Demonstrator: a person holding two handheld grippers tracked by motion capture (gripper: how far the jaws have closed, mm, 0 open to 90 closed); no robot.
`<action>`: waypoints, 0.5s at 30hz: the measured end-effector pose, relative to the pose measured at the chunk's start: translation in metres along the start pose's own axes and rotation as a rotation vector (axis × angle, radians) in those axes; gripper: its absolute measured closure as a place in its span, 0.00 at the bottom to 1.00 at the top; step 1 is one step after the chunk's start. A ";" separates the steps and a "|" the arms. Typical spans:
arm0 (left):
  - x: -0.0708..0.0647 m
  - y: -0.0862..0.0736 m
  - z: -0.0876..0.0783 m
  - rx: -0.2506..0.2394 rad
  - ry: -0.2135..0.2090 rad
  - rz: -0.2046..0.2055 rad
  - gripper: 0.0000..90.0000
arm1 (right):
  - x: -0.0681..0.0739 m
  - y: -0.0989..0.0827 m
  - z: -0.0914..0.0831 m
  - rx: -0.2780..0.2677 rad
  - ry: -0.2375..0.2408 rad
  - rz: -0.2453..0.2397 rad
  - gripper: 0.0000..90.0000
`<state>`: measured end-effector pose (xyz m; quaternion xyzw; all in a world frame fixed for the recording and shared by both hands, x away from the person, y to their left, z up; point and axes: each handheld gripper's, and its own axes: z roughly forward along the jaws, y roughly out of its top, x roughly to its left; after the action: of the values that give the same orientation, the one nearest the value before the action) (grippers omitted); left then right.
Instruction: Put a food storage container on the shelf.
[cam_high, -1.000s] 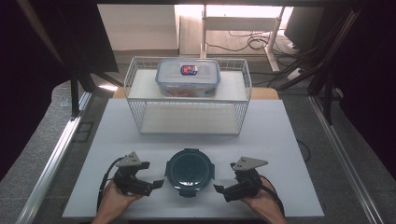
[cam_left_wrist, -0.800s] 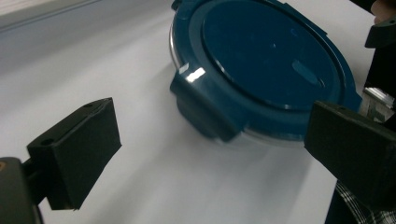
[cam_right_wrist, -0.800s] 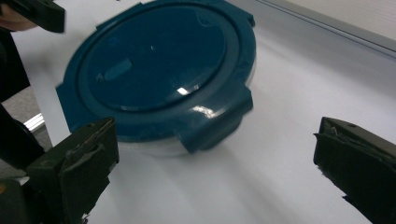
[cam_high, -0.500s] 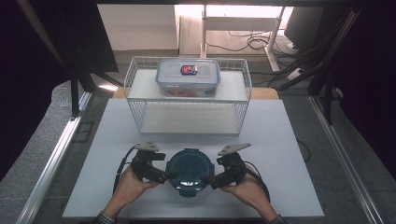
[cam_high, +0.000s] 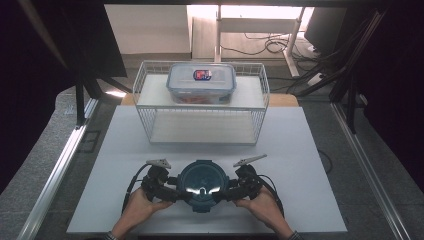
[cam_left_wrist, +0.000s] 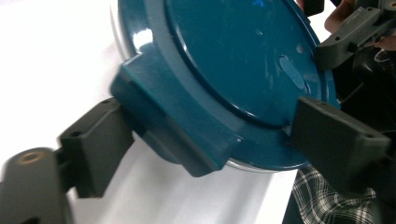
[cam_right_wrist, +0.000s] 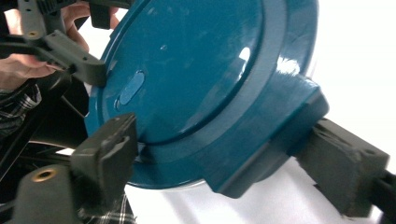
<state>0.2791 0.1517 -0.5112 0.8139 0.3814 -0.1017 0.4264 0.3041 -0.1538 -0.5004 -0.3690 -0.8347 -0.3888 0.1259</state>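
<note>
Both grippers had closed in from either side within the last second: the left gripper and right gripper each bracketed, jaws spread, a latch tab of the round teal plastic lidded container at the white table's near edge, seemingly about to unclip it.

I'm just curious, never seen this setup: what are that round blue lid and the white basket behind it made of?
The round blue lid looks like glossy moulded plastic, going by its sharp highlights and faint scuffs. The white basket seems to be coated metal wire: a thin open grid.
</note>
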 end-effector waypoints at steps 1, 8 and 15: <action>-0.001 -0.002 -0.003 -0.006 -0.004 -0.010 0.19 | 0.001 0.000 -0.002 -0.003 0.001 0.000 0.21; 0.000 -0.018 -0.018 -0.104 -0.059 -0.093 0.41 | -0.002 -0.010 -0.016 -0.074 0.081 0.090 0.44; 0.000 -0.032 -0.025 -0.159 -0.083 -0.123 0.56 | -0.001 -0.013 -0.021 -0.086 0.106 0.101 0.49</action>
<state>0.2522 0.1822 -0.5157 0.7476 0.4197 -0.1306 0.4979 0.2942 -0.1750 -0.4940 -0.3948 -0.7896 -0.4366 0.1734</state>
